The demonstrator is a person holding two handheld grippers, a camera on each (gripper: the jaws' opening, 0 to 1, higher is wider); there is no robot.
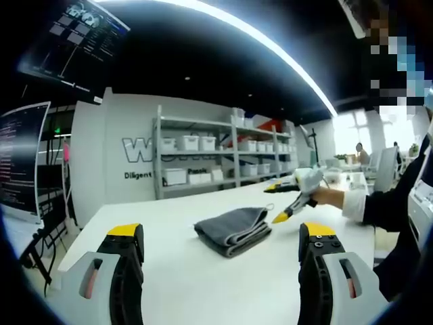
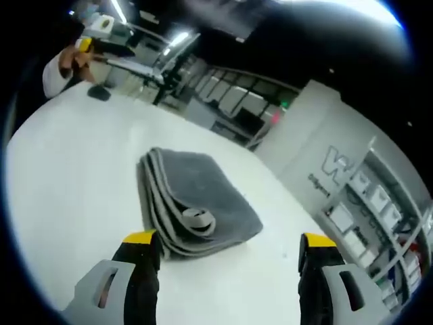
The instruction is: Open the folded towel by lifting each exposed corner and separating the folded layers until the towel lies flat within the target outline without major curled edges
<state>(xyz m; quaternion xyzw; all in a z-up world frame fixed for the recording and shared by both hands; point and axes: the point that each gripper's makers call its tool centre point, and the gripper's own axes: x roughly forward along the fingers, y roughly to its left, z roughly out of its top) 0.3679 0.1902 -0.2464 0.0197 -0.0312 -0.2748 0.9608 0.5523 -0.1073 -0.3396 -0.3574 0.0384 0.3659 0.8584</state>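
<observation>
Left gripper view
Left gripper (image 1: 223, 240): its two yellow-tipped jaws stand wide apart at 6 o'clock. Nothing is between them.
Towel (image 1: 233, 230): a gray towel, folded up thick. It lies on the white table (image 1: 162, 271), just past the jaws, toward 12 o'clock from them.
Right gripper (image 1: 283, 217): it comes in from 3 o'clock, held in a person's hand (image 1: 328, 198). Its yellow tip is right by the towel's edge. I cannot tell if it touches.
Shelves (image 1: 223, 159): gray racks with white boxes stand by the far wall, at 12 o'clock.
Screens (image 1: 20, 162): dark screens hang at 9 to 10 o'clock.

Right gripper view
Right gripper (image 2: 226, 247): its jaws are spread wide at 6 o'clock and hold nothing.
Towel (image 2: 203, 196): it lies folded in the middle of the table (image 2: 61, 176), just ahead of the jaws. The stacked layers face the left jaw. A small loop tag (image 2: 199, 218) sits on top near that edge.
Left gripper (image 2: 91, 44): far off at 10 o'clock, in a hand (image 2: 71, 64). Too small to tell how its jaws stand here.
</observation>
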